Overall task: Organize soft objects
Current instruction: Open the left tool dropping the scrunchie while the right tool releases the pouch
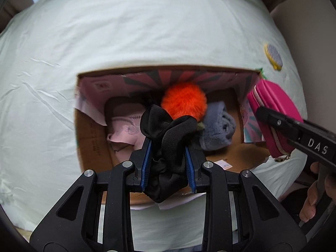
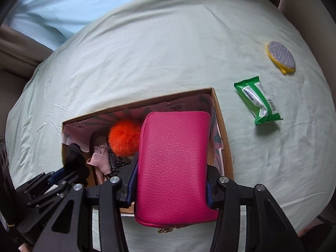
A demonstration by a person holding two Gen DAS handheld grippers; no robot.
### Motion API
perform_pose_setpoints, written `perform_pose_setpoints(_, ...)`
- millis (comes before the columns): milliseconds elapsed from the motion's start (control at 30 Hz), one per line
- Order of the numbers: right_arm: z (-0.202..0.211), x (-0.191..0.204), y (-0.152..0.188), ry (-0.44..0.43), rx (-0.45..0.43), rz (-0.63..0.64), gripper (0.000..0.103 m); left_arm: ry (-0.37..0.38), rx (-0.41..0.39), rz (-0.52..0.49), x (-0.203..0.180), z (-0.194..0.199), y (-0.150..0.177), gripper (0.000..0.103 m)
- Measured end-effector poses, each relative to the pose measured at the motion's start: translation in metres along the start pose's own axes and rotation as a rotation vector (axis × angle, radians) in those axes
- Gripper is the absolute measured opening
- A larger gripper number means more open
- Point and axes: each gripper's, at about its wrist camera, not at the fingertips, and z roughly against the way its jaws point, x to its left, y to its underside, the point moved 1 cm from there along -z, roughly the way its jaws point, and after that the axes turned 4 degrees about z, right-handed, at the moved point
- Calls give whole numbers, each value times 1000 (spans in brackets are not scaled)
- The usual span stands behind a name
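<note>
Left gripper (image 1: 169, 161) jaws pinching crumpled black fabric (image 1: 168, 130), right gripper (image 2: 171, 185) jaws pinching the magenta leather pouch (image 2: 174, 159): released now, the pouch may catch the open cardboard box (image 2: 222, 134) rim.

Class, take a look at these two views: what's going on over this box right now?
A person holds a claw in each hand above an open cardboard box on a pale green sheet. The left claw is shut on a black cloth; the right claw grips a pink pouch. Already in the box are an orange pompom, a pink garment and a grey-blue fluffy cloth. A green wipes packet and a yellow-rimmed oval pad lie outside on the sheet.
</note>
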Motion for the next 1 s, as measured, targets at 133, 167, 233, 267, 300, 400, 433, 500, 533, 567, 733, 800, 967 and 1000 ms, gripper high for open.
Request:
perform_pose_setpoints(133, -20, -6, -8, -9, 56, -17, 45, 22, 60, -4, -4, -19, -5, 26)
perform_pose_setpoints(167, -23, -5, -9, -5, 64, -14, 46, 27, 70, -5, -5, -23, -5, 26)
perform_pose_setpoints(233, -29, -6, -12, 0, 78, -9, 47, 22, 92, -15, -6, -28, -6, 26)
perform_pose_setpoints(267, -30, -6, -14, -2, 81, -14, 47, 16, 98, -23, -6, -30, -7, 26)
perform_pose_setpoints(300, -32, -7, -15, -8, 85, -23, 48, 9, 102, -34, -7, -30, -7, 29)
perform_pose_setpoints(400, -34, -11, -19, -20, 86, -51, 56, -18, 94, -66, -9, -26, -7, 103)
perform_pose_setpoints(433, -33, -12, -20, -16, 74, -56, 69, -7, 88, -68, -8, -23, -7, 103)
perform_pose_setpoints(500, -29, -13, -24, -12, 49, -56, 95, -14, 80, -71, -6, -18, -6, 103)
perform_pose_setpoints(533, -26, -13, -24, -12, 37, -55, 98, -27, 84, -75, -4, -18, -5, 103)
perform_pose_setpoints(567, -23, -13, -24, -14, 27, -54, 98, -32, 83, -73, -2, -16, -4, 103)
perform_pose_setpoints(733, -10, -10, -19, -34, 2, -53, 98, -18, 79, -23, 12, -9, 4, 103)
perform_pose_setpoints(800, -5, -7, -16, -29, -6, -49, 98, -23, 70, -17, 14, -3, 6, 103)
perform_pose_setpoints(967, 12, -3, -10, -29, -31, -32, 98, -21, 25, -5, 17, 17, 13, 103)
perform_pose_setpoints(1000, 16, -3, -8, -29, -37, -28, 98, -22, 14, -4, 15, 21, 13, 103)
